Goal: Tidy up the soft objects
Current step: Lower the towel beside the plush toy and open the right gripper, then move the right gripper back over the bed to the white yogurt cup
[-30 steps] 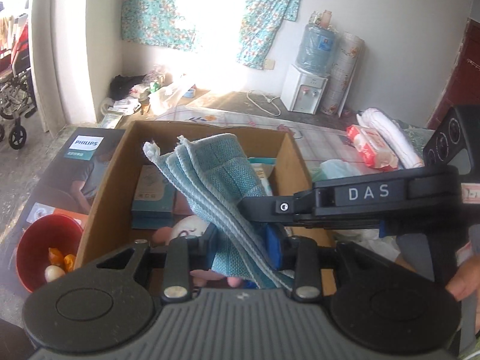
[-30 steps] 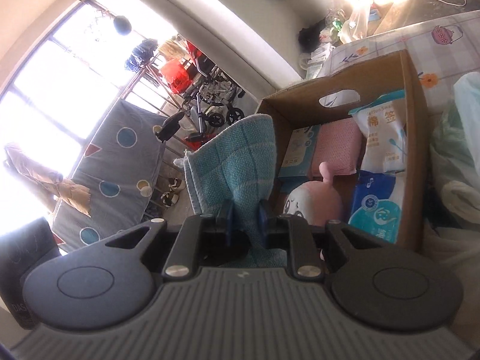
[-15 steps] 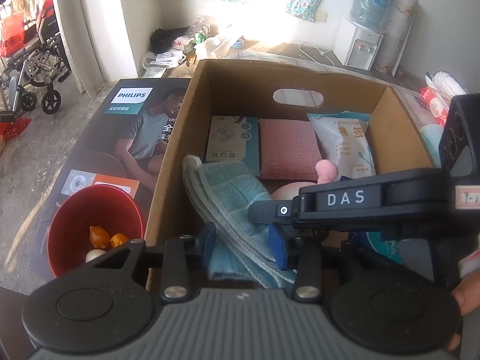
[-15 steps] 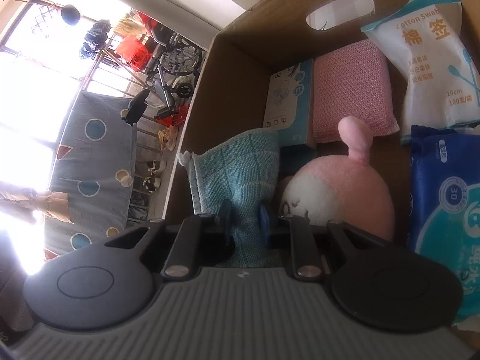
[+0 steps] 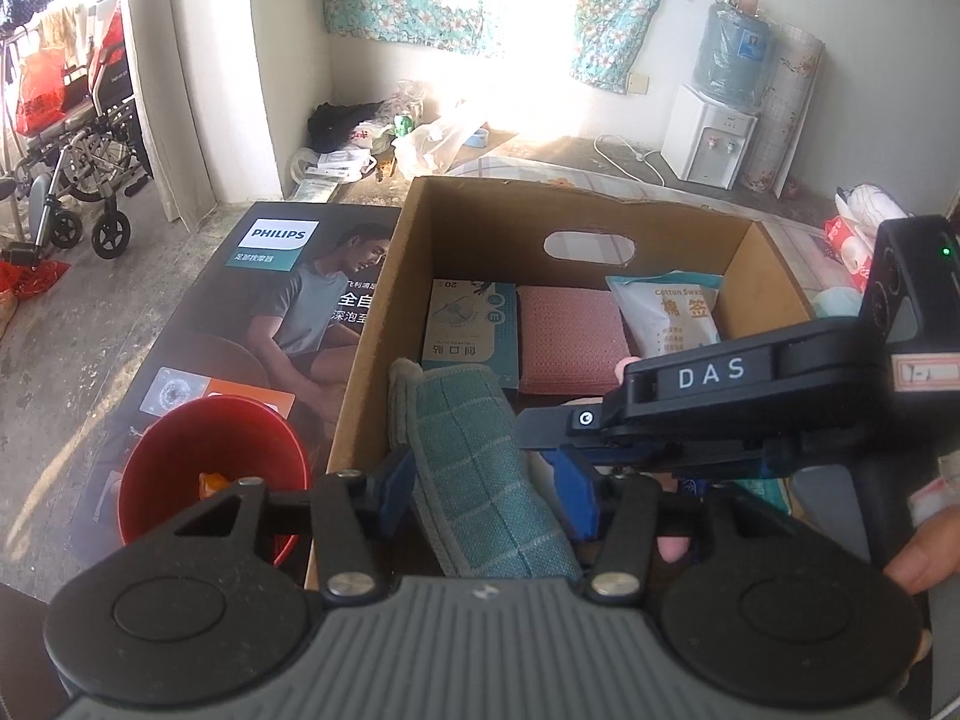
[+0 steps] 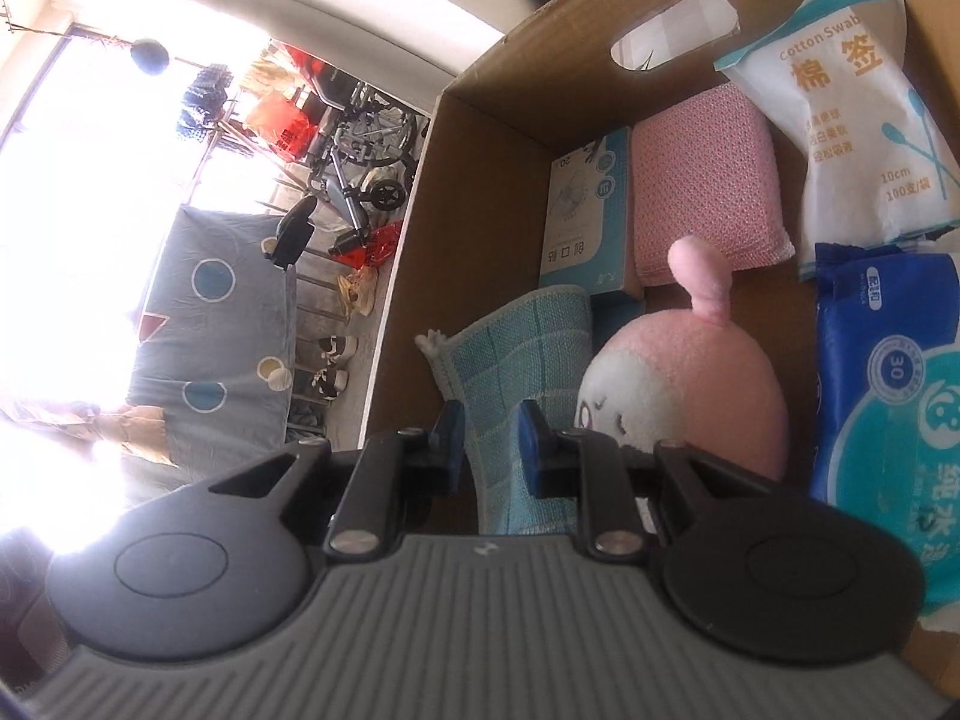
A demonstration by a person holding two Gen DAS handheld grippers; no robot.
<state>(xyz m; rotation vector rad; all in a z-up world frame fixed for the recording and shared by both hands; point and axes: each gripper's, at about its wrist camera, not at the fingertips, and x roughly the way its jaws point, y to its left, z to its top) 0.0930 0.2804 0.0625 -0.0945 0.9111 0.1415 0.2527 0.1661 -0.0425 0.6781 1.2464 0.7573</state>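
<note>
A folded teal checked cloth [image 5: 480, 468] stands on edge in the near left corner of the cardboard box [image 5: 600, 210], beside a pink plush toy [image 6: 690, 372]. My left gripper [image 5: 486, 495] straddles the cloth. Its jaws are opening and its pads stand loosely at the cloth's sides. My right gripper [image 6: 491, 438] is shut on the same cloth [image 6: 516, 360]. In the left wrist view, the right gripper [image 5: 540, 438] reaches in from the right, held by a hand [image 5: 924, 558].
The box also holds a teal plaster packet [image 5: 474, 324], a pink sponge cloth [image 5: 570, 336], a cotton swab pack [image 5: 672, 312] and a blue wipes pack [image 6: 888, 360]. A red bowl [image 5: 180, 450] sits on a Philips carton [image 5: 240, 312] left of the box. A wheelchair [image 5: 72, 162] stands far left.
Both grippers brought the cloth down from above the box into its near left corner. The left gripper's jaws have spread apart around it. The right gripper stays shut on it.
</note>
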